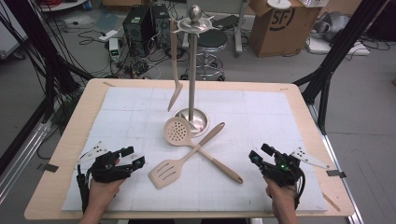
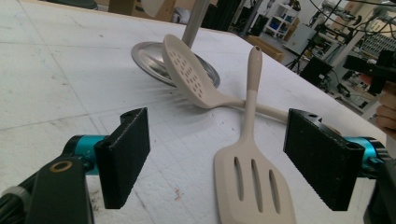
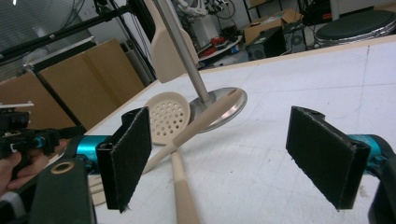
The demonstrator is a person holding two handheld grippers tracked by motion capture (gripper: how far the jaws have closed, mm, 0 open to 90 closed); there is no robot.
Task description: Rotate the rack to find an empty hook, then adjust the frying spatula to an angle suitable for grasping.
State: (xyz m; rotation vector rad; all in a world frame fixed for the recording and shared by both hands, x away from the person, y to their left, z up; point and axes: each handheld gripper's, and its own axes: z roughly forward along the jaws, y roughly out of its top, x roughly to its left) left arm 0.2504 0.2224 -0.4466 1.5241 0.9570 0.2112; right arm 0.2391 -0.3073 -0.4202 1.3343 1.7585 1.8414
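Both grippers [image 1: 132,157] [image 1: 261,154] released; we judge the start, next grab the slotted spatula [image 1: 166,173] handle for the rack [image 1: 194,70].

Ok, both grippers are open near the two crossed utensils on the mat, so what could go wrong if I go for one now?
1. The slotted spatula lies with its handle over the skimmer's handle, so pulling the skimmer first would likely drag or flip the spatula.
2. The skimmer's head rests against the stand base; a careless lift may knock the utensil stand and swing the hanging spatula.
3. The left gripper and right gripper flank the same crossing, so converging could make them collide.
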